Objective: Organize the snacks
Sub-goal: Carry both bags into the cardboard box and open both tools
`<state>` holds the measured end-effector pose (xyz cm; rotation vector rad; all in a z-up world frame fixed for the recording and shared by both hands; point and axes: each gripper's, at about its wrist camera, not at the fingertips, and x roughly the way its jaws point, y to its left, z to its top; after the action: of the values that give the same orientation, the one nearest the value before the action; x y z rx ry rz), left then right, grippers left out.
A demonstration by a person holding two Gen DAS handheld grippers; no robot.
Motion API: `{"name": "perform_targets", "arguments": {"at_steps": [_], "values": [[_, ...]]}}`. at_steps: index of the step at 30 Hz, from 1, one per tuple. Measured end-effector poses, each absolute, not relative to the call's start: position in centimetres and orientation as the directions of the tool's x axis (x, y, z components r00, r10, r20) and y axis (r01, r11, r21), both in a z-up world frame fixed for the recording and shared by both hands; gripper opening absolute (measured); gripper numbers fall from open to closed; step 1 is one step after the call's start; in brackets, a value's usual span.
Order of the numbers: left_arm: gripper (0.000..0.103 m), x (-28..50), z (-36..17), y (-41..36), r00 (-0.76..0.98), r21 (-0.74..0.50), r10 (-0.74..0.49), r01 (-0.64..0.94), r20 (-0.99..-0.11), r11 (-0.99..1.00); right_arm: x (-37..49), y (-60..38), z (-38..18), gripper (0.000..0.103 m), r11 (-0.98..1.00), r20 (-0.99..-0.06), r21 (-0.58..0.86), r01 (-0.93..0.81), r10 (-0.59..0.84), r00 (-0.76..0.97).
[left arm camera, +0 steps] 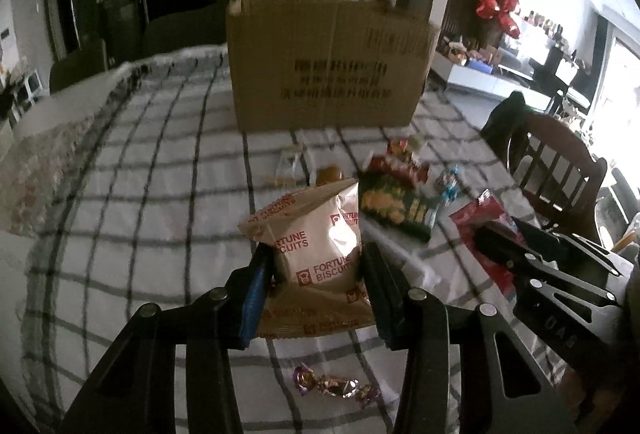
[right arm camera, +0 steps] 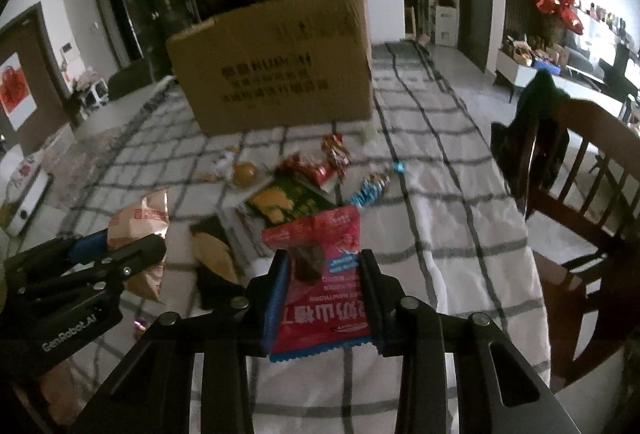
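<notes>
Left hand-held gripper [left arm camera: 318, 266] pinches my Fortune Biscuits bag [left arm camera: 316, 234]; right hand-held gripper [right arm camera: 324, 274] clamps the red hawthorn packet [right arm camera: 320, 282]. I should lift both above the cardboard box [left arm camera: 332, 66] ahead before letting go.

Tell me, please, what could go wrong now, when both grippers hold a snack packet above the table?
1. The left gripper squeezes the biscuit packet across its puffy middle; the biscuits may break.
2. The right gripper holds the red packet close to the left gripper; they could bump on the way to the cardboard box.
3. The box has tall walls; a low carry may hit its front or push it along the checked tablecloth.
</notes>
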<state>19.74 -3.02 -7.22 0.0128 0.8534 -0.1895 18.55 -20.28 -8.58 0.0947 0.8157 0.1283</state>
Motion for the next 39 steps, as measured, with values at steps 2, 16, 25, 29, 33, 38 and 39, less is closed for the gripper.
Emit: {"name": "perform_targets", "arguments": {"at_steps": [2,16,25,29,33,38,39], "values": [[0.045,19.8,-6.0,-2.9,0.661,-0.062,-0.165,0.177,-0.732,0.982,18.6,-20.1,-7.6,0.035,0.987,-0.703,0.137,-0.088,0.16,0.693],[0.045,25.7,1.7,-2.4,0.768,-0.055,-0.218,0.233,-0.602,0.971,22.6,-19.5,0.1,0.035,0.979,-0.548,0.154,-0.137,0.2,0.813],[0.045,33.0,4.8,-2.1,0.786,-0.068,-0.221,0.223,-0.578,0.972,29.9,-19.5,4.1,0.036,0.976,-0.498,0.158,-0.149,0.209,0.842],[0.045,36.2,5.0,-2.1,0.781,-0.063,-0.212,0.218,-0.588,0.974,33.1,-19.1,4.6,0.036,0.974,-0.5,0.16,-0.16,0.219,0.838],[0.045,38.9,4.4,-2.1,0.77,-0.057,-0.205,0.215,-0.604,0.975,36.3,-19.3,4.4,0.036,0.976,-0.517,0.156,-0.153,0.213,0.829],[0.045,41.7,3.6,-2.6,0.757,-0.051,-0.2,0.216,-0.622,0.975,38.9,-19.3,3.6,0.036,0.976,-0.54,0.152,-0.157,0.215,0.814],[0.046,42.3,3.5,-2.5,0.754,-0.055,-0.199,0.212,-0.626,0.976,39.5,-19.5,3.4,0.036,0.977,-0.548,0.154,-0.148,0.209,0.81]]}}
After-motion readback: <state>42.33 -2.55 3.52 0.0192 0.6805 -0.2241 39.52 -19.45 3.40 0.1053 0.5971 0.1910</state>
